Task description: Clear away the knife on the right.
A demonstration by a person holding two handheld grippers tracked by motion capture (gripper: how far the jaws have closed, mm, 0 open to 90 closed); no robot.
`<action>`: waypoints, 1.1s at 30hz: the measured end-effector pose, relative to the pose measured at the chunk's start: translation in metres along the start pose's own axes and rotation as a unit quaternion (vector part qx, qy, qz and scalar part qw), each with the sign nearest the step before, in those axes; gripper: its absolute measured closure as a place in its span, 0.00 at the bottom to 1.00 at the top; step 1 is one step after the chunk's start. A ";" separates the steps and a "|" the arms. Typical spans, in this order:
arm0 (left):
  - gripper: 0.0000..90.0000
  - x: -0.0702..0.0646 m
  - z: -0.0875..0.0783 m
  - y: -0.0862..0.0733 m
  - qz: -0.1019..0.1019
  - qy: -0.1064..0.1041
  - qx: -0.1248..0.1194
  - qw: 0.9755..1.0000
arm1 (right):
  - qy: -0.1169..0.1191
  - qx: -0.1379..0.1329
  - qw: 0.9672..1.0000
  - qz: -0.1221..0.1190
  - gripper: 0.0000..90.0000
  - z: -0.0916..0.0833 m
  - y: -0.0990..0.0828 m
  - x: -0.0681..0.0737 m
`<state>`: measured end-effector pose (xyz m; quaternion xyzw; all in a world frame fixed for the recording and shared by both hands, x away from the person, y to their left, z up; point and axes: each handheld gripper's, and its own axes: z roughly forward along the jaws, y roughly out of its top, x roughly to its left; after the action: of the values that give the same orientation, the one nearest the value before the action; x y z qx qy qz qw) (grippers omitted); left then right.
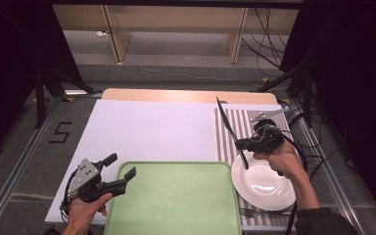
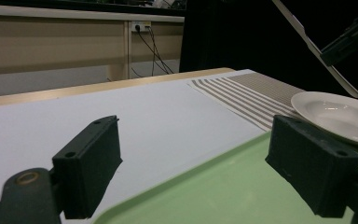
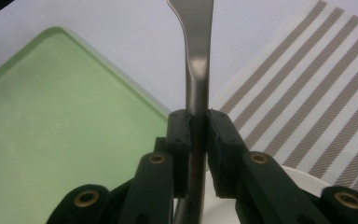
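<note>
My right gripper [image 1: 243,145] is shut on a metal table knife [image 1: 226,121] and holds it in the air, tilted, above the far left rim of a white plate [image 1: 269,188]. In the right gripper view the pads [image 3: 179,140] clamp the knife's handle [image 3: 198,56] over the gap between the green tray [image 3: 51,130] and the striped placemat [image 3: 317,93]. My left gripper [image 1: 121,165] stands open at the tray's far left corner [image 1: 127,169], nothing between its fingers [image 2: 91,172]. The left gripper view shows the knife [image 2: 307,42] above the plate [image 2: 340,114].
The green tray [image 1: 176,200] lies empty on a white sheet [image 1: 152,129]. The plate rests on the striped placemat [image 1: 247,122] at the right, with a fork [image 1: 254,213] near the front edge. Cables trail off the table's right side.
</note>
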<state>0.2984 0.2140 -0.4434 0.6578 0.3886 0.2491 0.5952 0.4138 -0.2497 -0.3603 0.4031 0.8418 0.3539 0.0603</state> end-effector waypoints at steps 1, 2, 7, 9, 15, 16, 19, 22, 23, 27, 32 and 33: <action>0.18 0.000 0.000 0.000 0.000 0.000 0.000 1.000 | 0.002 0.007 1.000 -0.003 0.89 -0.001 0.000 0.002; 0.18 0.000 0.000 0.000 0.000 0.000 0.000 1.000 | 0.003 0.008 1.000 -0.005 0.89 -0.001 0.000 0.006; 0.18 0.000 0.000 0.000 0.001 0.001 0.000 1.000 | 0.014 0.006 1.000 -0.013 0.89 -0.001 -0.003 0.019; 0.18 0.000 0.000 0.000 0.001 0.001 -0.001 1.000 | 0.018 0.012 1.000 -0.015 0.89 -0.001 -0.004 0.024; 0.18 0.000 0.000 0.000 0.001 0.001 -0.001 1.000 | 0.023 0.010 0.999 -0.021 0.89 0.002 -0.008 0.036; 0.18 0.000 0.000 0.000 0.000 0.001 -0.002 1.000 | 0.024 0.017 0.999 -0.023 0.89 0.001 -0.008 0.037; 0.18 0.001 0.000 0.001 0.003 0.001 -0.002 1.000 | 0.026 0.018 0.999 -0.023 0.89 0.002 -0.012 0.043; 0.18 0.000 -0.001 0.001 0.002 0.001 -0.002 1.000 | 0.032 0.022 0.999 -0.028 0.89 0.002 -0.015 0.049; 0.18 0.000 -0.001 0.001 0.003 0.001 -0.002 1.000 | 0.033 0.023 0.999 -0.030 0.89 0.003 -0.016 0.051; 0.18 0.000 -0.001 0.001 0.001 0.002 -0.005 1.000 | 0.040 0.032 0.998 -0.033 0.89 0.006 -0.022 0.062; 0.18 0.001 -0.002 0.002 0.003 0.002 -0.006 1.000 | 0.052 0.041 0.997 -0.034 0.89 0.010 -0.026 0.075; 0.18 0.001 -0.002 0.002 0.003 0.003 -0.007 1.000 | 0.054 0.042 0.997 -0.034 0.89 0.010 -0.027 0.078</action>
<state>0.2975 0.2162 -0.4410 0.6543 0.3865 0.2554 0.5978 0.3482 -0.1996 -0.3706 0.3567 0.8713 0.3370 0.0100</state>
